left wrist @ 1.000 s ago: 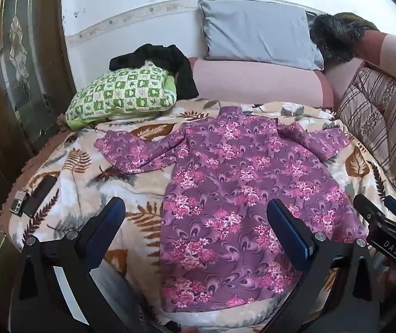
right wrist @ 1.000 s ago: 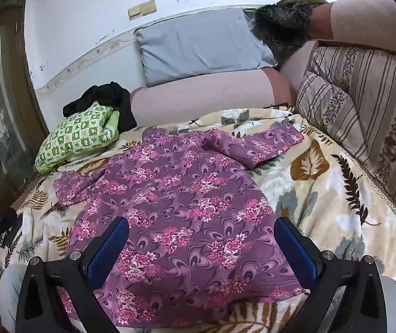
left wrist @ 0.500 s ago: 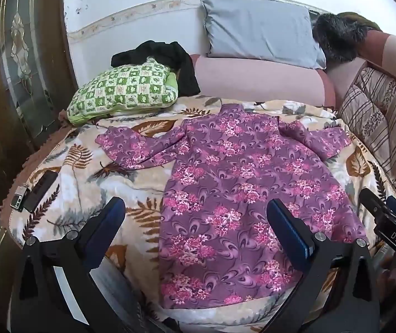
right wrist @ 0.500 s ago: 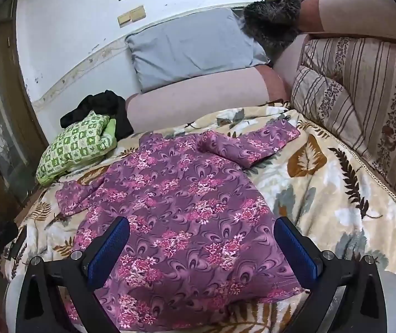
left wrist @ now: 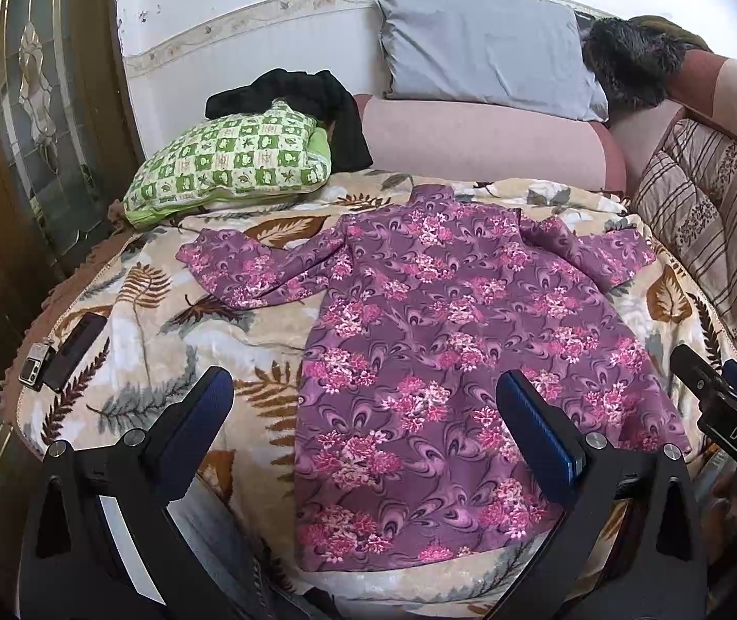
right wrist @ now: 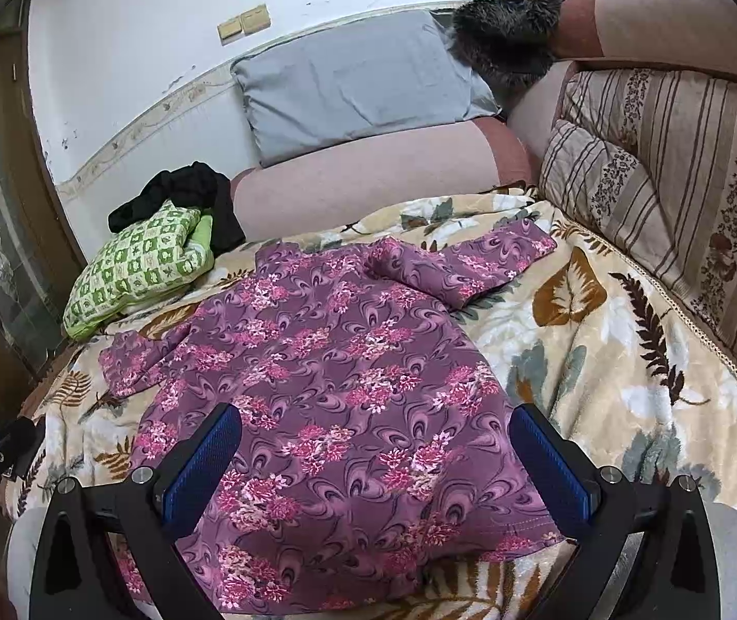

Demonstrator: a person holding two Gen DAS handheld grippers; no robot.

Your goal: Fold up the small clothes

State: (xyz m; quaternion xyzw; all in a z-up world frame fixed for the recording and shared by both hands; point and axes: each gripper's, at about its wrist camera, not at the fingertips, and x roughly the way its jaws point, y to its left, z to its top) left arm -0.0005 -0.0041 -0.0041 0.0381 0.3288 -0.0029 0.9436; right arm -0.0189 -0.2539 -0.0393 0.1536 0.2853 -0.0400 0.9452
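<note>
A purple long-sleeved top with pink flowers lies spread flat on a leaf-patterned blanket, sleeves out to both sides, hem nearest me. It also shows in the right wrist view. My left gripper is open and empty, held above the hem's left part. My right gripper is open and empty, above the hem's right part. The right gripper also shows at the right edge of the left wrist view.
A green checked pillow with black clothing behind it lies at the back left. A grey pillow rests on a pink bolster. A striped cushion lines the right side. A phone and small device lie at the blanket's left edge.
Both grippers have drawn back slightly and tilted, so the garment sits a little lower and farther in both views. The garment has not moved. Jaws remain open.
</note>
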